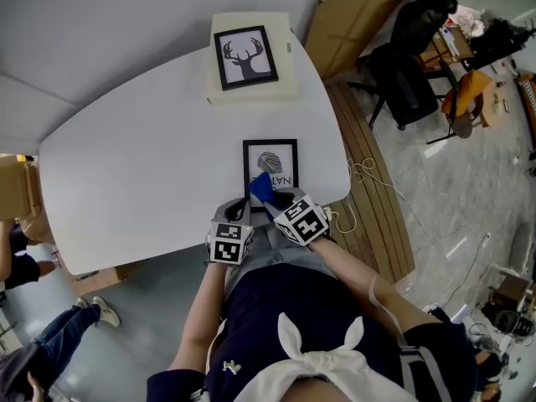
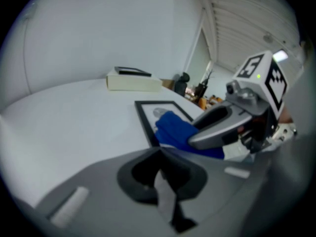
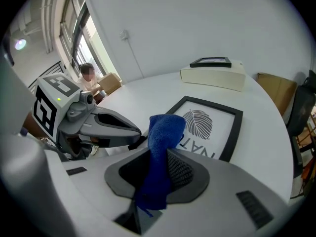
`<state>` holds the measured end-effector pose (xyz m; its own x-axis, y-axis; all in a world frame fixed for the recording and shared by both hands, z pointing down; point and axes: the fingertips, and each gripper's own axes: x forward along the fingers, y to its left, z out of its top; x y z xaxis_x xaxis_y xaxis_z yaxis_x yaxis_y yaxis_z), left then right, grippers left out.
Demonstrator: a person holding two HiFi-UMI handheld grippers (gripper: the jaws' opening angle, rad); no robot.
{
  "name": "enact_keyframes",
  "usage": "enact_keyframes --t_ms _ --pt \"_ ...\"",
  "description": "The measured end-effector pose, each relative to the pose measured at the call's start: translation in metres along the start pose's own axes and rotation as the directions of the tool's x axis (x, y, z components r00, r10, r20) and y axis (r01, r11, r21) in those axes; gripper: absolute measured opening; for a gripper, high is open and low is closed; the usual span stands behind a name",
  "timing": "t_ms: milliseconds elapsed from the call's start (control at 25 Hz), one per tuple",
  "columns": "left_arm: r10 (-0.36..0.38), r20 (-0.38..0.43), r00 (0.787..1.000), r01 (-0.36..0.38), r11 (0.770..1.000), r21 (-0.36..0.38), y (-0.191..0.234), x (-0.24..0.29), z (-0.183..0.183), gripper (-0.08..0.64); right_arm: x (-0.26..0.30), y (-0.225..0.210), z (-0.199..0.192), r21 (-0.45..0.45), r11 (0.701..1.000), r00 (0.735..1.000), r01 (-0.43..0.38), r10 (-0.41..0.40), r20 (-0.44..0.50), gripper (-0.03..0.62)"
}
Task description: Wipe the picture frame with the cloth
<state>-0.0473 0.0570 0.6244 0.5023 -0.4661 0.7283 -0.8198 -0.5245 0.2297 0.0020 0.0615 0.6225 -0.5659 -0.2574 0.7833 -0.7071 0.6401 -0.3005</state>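
A black picture frame [image 1: 270, 164] with a leaf print lies flat near the table's front edge, also in the right gripper view as the frame [image 3: 232, 122]. My right gripper [image 1: 270, 198] is shut on a blue cloth [image 1: 261, 186], which sticks up between its jaws as the cloth [image 3: 162, 142] just short of the frame's near edge. In the left gripper view the cloth [image 2: 177, 130] hangs over the frame's near corner [image 2: 148, 127]. My left gripper [image 1: 237, 211] sits close beside the right one at the table edge, jaws together with nothing in them.
A second frame with a deer print [image 1: 246, 56] rests on a cream box [image 1: 251, 90] at the table's far side. The white table [image 1: 151, 157] is bare to the left. Office chairs [image 1: 410, 65] and cardboard [image 1: 347, 19] stand to the right; a person's legs [image 1: 71, 321] are at lower left.
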Motion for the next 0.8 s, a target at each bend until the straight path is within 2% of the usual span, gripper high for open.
enact_keyframes --t_ms 480,800 --pt "0.019 0.001 1.000 -0.019 1.000 -0.004 0.000 0.000 0.000 0.003 0.010 0.020 0.007 -0.033 0.998 0.998 -0.052 0.053 0.046 0.087" --pt "0.041 -0.006 0.999 -0.041 0.999 -0.012 0.000 0.001 0.000 0.003 0.005 0.018 0.000 -0.066 0.995 0.997 -0.070 0.073 0.032 0.087"
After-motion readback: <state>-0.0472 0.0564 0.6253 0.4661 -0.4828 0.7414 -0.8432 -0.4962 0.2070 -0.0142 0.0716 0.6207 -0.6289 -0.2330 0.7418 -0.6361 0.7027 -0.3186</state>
